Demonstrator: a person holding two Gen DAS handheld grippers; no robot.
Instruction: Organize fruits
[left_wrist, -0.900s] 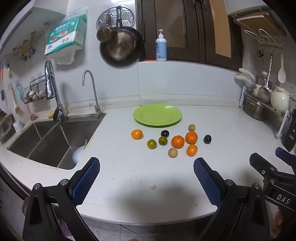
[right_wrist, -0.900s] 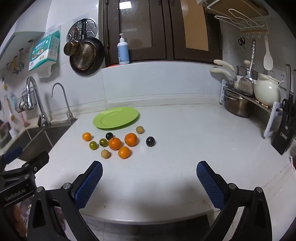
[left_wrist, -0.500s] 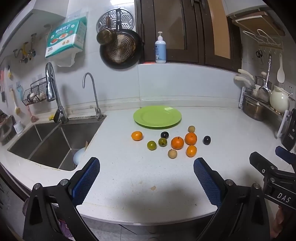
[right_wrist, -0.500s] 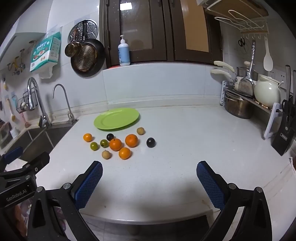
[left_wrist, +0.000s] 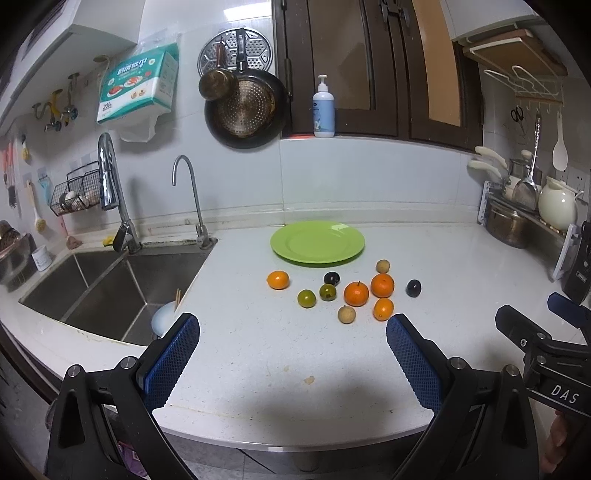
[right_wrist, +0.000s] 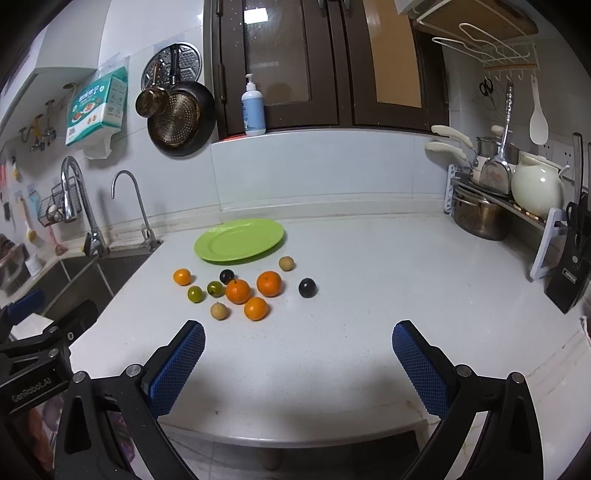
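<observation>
An empty green plate (left_wrist: 317, 242) (right_wrist: 239, 240) sits at the back of the white counter. In front of it lie loose fruits: several oranges (left_wrist: 356, 293) (right_wrist: 269, 283), two green fruits (left_wrist: 306, 298) (right_wrist: 195, 294), two dark plums (left_wrist: 413, 288) (right_wrist: 307, 287) and two small tan fruits (left_wrist: 346, 314) (right_wrist: 219, 311). My left gripper (left_wrist: 291, 354) is open and empty, over the counter's front edge, short of the fruits. My right gripper (right_wrist: 298, 354) is open and empty, near the front edge, right of the fruits.
A steel sink (left_wrist: 107, 288) with two taps lies left of the fruits. A dish rack with a pot (right_wrist: 480, 218), a cream jug (right_wrist: 535, 192) and a knife block (right_wrist: 569, 273) lines the right wall. A soap bottle (left_wrist: 323, 109) stands on the ledge.
Both views have shifted very slightly; the fruits and the plate have not moved. Both grippers stay open.
</observation>
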